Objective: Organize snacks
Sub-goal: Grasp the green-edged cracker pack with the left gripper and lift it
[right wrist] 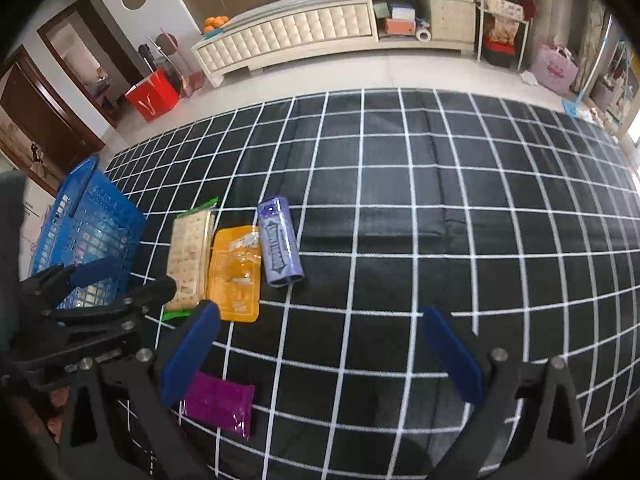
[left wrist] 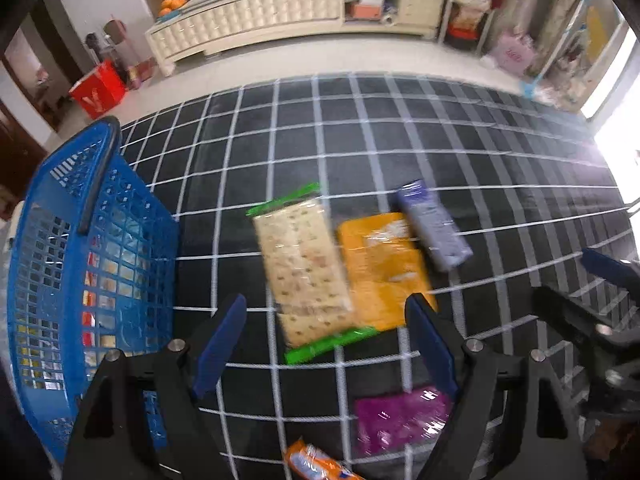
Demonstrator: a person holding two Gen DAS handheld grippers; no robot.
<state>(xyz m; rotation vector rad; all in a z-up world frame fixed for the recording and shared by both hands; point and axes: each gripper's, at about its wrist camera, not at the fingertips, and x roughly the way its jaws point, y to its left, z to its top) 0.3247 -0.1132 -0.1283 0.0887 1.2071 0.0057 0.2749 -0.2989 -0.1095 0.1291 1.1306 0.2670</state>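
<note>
A cracker pack with green ends (left wrist: 304, 268) (right wrist: 188, 258), an orange pouch (left wrist: 382, 268) (right wrist: 236, 274) and a purple-grey packet (left wrist: 434, 226) (right wrist: 279, 242) lie side by side on the black grid cloth (right wrist: 400, 200). A magenta packet (left wrist: 402, 420) (right wrist: 219, 404) and an orange wrapper (left wrist: 316, 465) lie nearer. My left gripper (left wrist: 330, 336) is open, hovering over the near end of the cracker pack. My right gripper (right wrist: 320, 354) is open over bare cloth, right of the snacks. The blue basket (left wrist: 92, 248) (right wrist: 86, 232) at the left holds several packets.
The cloth covers the floor ahead; beyond it stand a cream cabinet (right wrist: 320, 28), a red bag (right wrist: 152, 96) and wire shelves (right wrist: 504, 12). In the right wrist view, the left gripper's black body (right wrist: 92, 312) sits at the lower left, in front of the basket.
</note>
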